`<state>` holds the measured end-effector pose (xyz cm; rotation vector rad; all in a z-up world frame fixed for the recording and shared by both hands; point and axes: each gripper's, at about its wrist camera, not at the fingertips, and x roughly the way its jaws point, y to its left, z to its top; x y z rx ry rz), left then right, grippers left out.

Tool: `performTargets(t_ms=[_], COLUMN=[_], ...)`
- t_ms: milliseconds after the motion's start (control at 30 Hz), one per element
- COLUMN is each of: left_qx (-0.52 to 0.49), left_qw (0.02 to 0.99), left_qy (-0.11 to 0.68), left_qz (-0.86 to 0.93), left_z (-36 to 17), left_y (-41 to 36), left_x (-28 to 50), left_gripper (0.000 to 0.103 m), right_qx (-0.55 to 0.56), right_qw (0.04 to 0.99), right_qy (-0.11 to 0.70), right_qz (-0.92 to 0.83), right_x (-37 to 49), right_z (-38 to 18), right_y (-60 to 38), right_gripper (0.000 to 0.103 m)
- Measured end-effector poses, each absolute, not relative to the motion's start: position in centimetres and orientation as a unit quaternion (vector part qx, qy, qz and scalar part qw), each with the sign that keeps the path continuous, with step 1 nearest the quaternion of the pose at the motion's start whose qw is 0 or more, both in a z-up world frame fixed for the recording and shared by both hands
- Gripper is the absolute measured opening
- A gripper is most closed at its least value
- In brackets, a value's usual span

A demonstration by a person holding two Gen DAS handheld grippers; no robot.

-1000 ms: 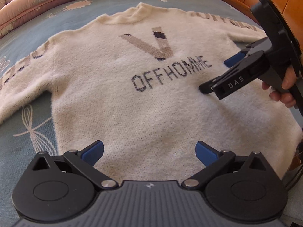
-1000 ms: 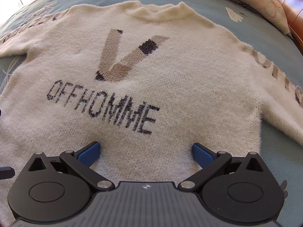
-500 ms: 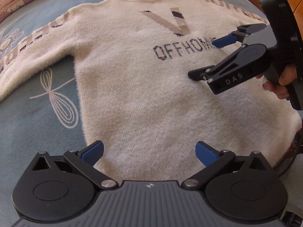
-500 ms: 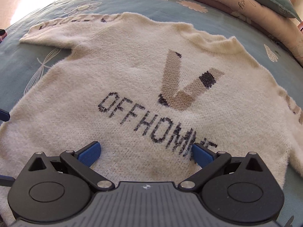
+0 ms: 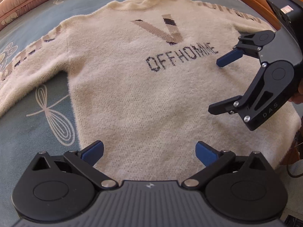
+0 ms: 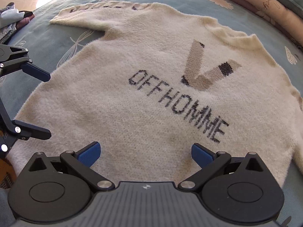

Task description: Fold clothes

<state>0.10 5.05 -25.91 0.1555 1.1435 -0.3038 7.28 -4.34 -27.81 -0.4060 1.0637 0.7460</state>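
Two grippers hung over one cream sweater (image 5: pixel 136 87) that lay spread flat, front up, on a blue bedspread (image 5: pixel 28 132) printed with pale dragonflies and flowers. The sweater's chest carried a tan and black V above the word OFFHOMME, and its sleeves, with dark lettering along them, stretched out to either side. The collar pointed toward the far edge of the bed, where a pink floral quilt (image 6: pixel 265 5) ran along the edge.

The left gripper (image 5: pixel 149 150) was near the hem on the sweater's side toward the printed dragonfly, its blue-padded tongs spread wide with nothing between them. The right gripper (image 6: pixel 145 152) was over the lower body of the sweater below the lettering, its tongs likewise spread and empty. In the left wrist view the right gripper (image 5: pixel 215 86) appeared from the side, above the knit beside the last letters of the word, and a bit of the person's hand (image 5: pixel 298 98) showed behind it. A small heap of clothes (image 6: pixel 13 20) lay at the far corner of the bed.
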Motion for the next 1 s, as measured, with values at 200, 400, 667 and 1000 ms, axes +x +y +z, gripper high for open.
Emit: performTargets(t_ms=[200,400,667,1000], left_qx=[0.119,0.179,0.267,0.262], left_qw=[0.814,0.777,0.732,0.738], left_qy=[0.529,0.503,0.523,0.519], left_qz=[-0.206,-0.333,-0.345,-0.343], left_z=[-25.9,-27.0,-28.9,-28.7], left_y=[3.0,-1.8,-2.2,-1.7], left_x=[-0.8,-3.1,-6.6,-4.3], left_gripper=[0.102,0.102,0.102,0.102], right_qx=[-0.270,-0.319,-0.331,-0.331], right_qw=[0.738,0.712,0.712,0.691], right_qy=[0.466,0.461,0.423,0.402], right_qz=[0.406,0.423,0.452,0.501], right_x=[2.9,-1.1,-2.6,-4.0], right_z=[-29.0,-28.8,-27.2,-28.7], right_y=[-5.8,-10.5,-11.1,-7.6], right_gripper=[0.103,0.103,0.103,0.103])
